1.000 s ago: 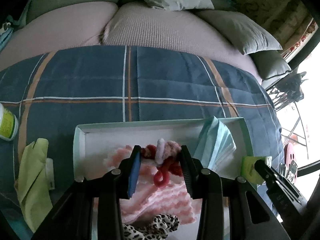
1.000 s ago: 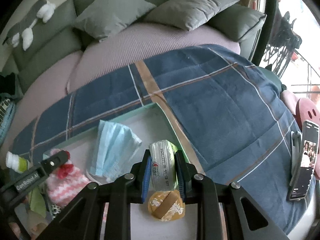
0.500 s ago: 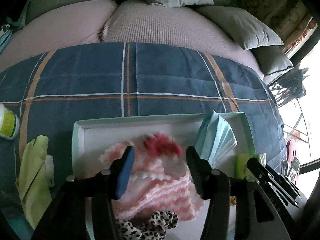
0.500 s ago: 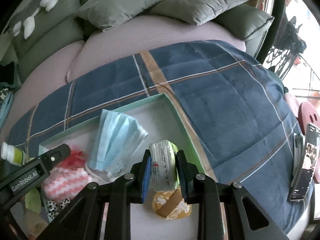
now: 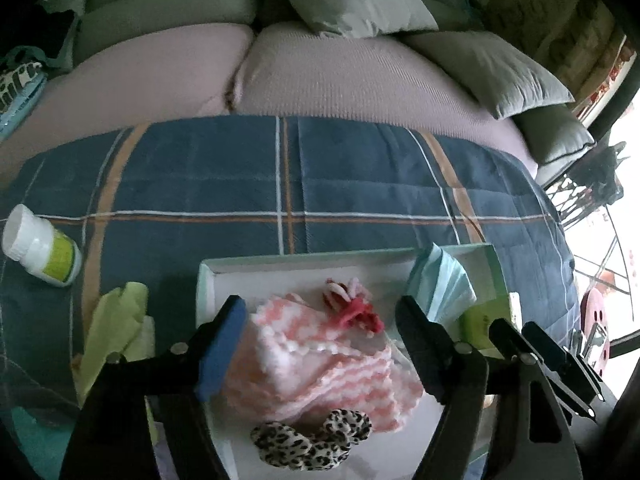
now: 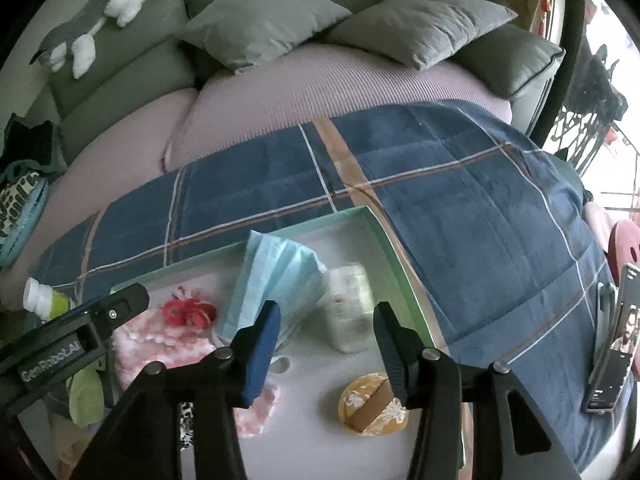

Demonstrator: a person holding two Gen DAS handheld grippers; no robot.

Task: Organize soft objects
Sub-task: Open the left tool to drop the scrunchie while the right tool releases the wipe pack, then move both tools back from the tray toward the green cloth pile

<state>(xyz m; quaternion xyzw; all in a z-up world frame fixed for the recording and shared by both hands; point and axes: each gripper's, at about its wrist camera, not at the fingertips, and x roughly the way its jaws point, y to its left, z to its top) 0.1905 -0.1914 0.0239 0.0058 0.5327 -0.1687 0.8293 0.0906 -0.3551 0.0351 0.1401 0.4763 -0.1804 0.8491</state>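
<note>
Released tissue pack (image 6: 347, 312) now loose between opening right gripper (image 6: 326, 344) fingers (image 6: 262, 350)

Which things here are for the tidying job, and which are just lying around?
For the job: pink knit cloth, blue face mask, tissue pack, leopard scrunchie, tray.

Lying about: pill bottle, phone, grey cushions, plaid blanket.

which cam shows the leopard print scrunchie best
The left wrist view. There the leopard print scrunchie lies whole and unobstructed in the tray, just below the pink knit cloth. In the right wrist view only a small spotted patch peeks out beside the right gripper's body, too little to identify.
</note>
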